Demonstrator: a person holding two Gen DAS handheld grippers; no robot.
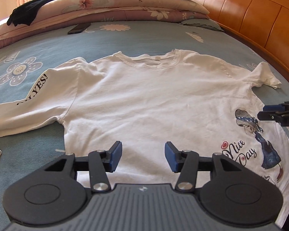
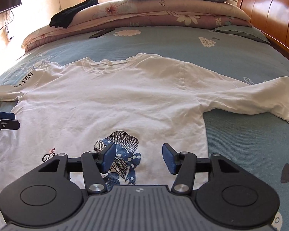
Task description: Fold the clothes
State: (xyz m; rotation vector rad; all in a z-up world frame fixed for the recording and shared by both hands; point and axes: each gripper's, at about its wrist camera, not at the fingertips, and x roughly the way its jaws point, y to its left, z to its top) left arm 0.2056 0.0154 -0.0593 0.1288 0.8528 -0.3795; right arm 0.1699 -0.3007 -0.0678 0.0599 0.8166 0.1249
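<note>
A white T-shirt [image 1: 148, 96] lies spread flat on the blue bedsheet [image 1: 125, 38], collar toward the pillows and both sleeves out. One sleeve reads "OH,YES!", and a girl print with "Nice Day" sits near the hem. My left gripper [image 1: 143, 156] hovers over the lower middle of the shirt, open, nothing between its blue pads. The right gripper's tip [image 1: 267, 113] shows at the right edge of that view. In the right wrist view the same T-shirt [image 2: 115, 100] fills the middle, and my right gripper [image 2: 138, 157] stands open above the girl print. The left gripper's tip [image 2: 3, 121] shows at the left edge.
Folded floral quilts [image 2: 154, 13] and pillows are stacked at the far side of the bed, with a black garment [image 2: 71, 15] draped on them. A dark phone [image 1: 79, 28] lies on the sheet beyond the collar. A wooden headboard [image 1: 250, 11] runs along the right.
</note>
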